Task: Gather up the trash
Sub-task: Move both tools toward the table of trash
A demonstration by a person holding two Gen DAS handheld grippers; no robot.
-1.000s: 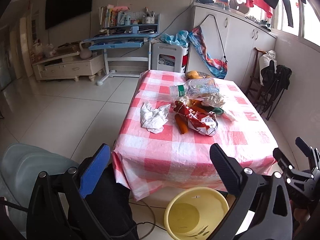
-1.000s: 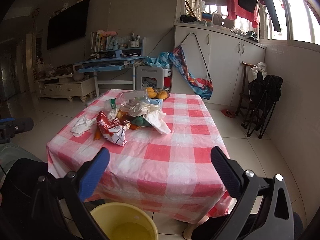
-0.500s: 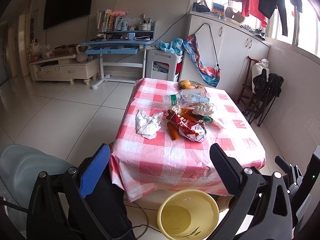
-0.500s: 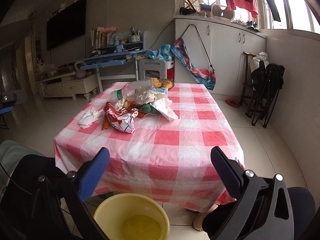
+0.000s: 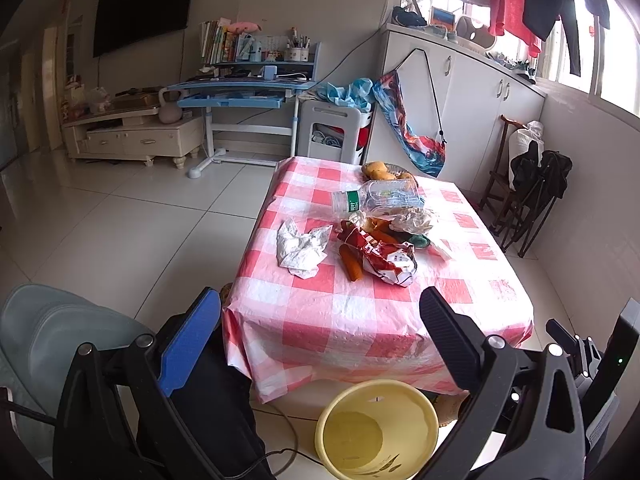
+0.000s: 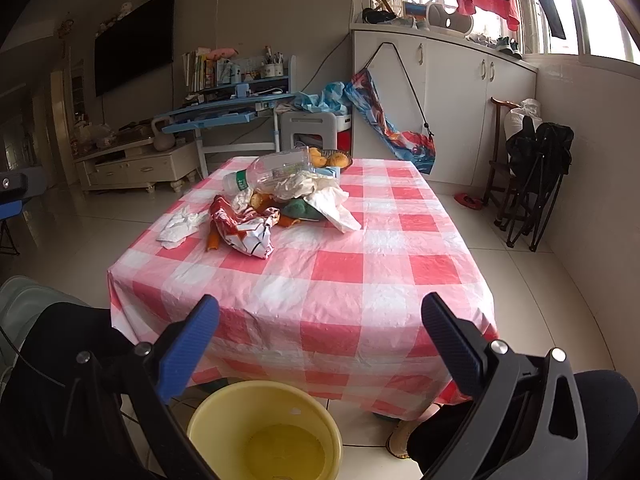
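- The table, under its red-and-white checked cloth, fills the middle of both views, standing on a pale tiled floor.
- Down at the near edge of the table, on the floor, sits a yellow bucket — open-topped, nothing in it that I can make out beyond some marks on the inner wall.
- The left gripper hangs in front of the table's near-left corner, jaws spread wide, one blue pad and one black, nothing between them.
- The right gripper is just the same — fingers wide apart and empty, framing the near edge of the cloth with the bucket below.
- On the far half of the table lies the trash, all in one heap: a clear plastic bottle on its side, green-labelled, resting on top of the pile.
- Nearest the grippers in that heap, a crumpled red-and-white snack wrapper.
- Just to its left, lying apart from the heap, a wad of white crumpled paper.
- On the pile's right side, a white tissue drapes onto the cloth, partly over something dark green that I can't identify.
- An orange carrot-like piece lies touching the wrapper's left side.
- At the far end, a dish of yellow-orange fruit.
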